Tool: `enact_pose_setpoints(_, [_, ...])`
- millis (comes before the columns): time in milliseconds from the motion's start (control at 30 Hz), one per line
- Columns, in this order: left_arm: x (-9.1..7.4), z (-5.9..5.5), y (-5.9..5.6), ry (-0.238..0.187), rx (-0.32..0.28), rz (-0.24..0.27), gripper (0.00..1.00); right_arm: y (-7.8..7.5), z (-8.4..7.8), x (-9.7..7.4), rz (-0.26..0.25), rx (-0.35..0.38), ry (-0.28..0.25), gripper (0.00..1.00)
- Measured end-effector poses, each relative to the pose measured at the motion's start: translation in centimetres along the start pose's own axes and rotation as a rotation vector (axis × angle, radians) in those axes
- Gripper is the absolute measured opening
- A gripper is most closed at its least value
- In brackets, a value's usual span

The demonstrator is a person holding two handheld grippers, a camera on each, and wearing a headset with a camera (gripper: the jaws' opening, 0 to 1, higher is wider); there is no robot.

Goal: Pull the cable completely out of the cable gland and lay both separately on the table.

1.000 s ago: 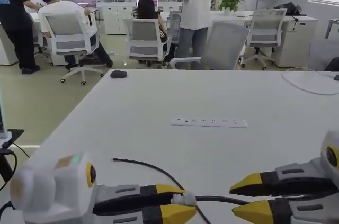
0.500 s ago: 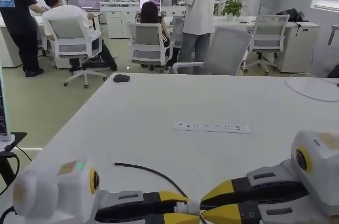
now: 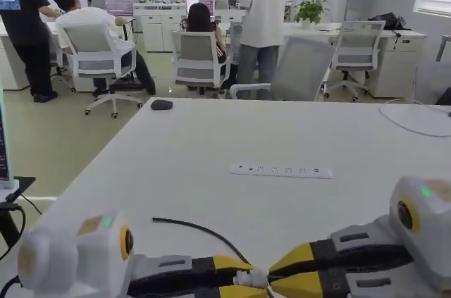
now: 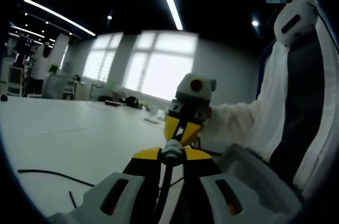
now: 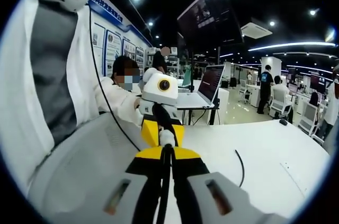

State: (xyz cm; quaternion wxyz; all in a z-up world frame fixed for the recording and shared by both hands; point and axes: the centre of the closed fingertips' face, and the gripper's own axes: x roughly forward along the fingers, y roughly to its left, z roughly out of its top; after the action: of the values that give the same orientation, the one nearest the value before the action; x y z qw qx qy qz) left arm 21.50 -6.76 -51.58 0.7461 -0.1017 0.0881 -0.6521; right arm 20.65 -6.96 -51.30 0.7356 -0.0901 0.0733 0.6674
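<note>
- The left gripper (image 3: 248, 277) reaches in from the lower left, its yellow jaws closed on the small white cable gland (image 3: 251, 279).
- The right gripper (image 3: 273, 280) faces it, jaw tips nearly together, just beside the gland.
- A black cable (image 3: 201, 227) curves across the white table (image 3: 176, 164) toward the grippers.
- A power strip (image 3: 280, 170) lies farther back.
- A dark mouse (image 3: 161, 104) sits near the far edge.

Gland (image 3: 251, 278) between left claw (image 3: 242, 281), right claw (image 3: 277, 278); cable (image 3: 197, 226), power strip (image 3: 280, 170) on table (image 3: 211, 136).
</note>
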Motion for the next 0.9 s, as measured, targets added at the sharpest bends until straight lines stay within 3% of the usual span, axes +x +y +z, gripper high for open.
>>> enact_pose_setpoints(467, [-0.2, -0.1, 0.4, 0.005, -0.001, 0.022, 0.16, -0.4, -0.8, -1.7, -0.022, 0.022, -0.009, 0.03])
enact_pose_setpoints(667, [-0.3, -0.1, 0.4, 0.007, -0.001, 0.025, 0.16, -0.5, -1.8, -3.2, -0.037, 0.029, 0.006, 0.03])
enact_pose_setpoints(900, [-0.5, 0.0, 0.9, 0.0, -0.002, 0.039, 0.16, -1.3, -3.8, -5.2, -0.096, 0.071, 0.039, 0.03])
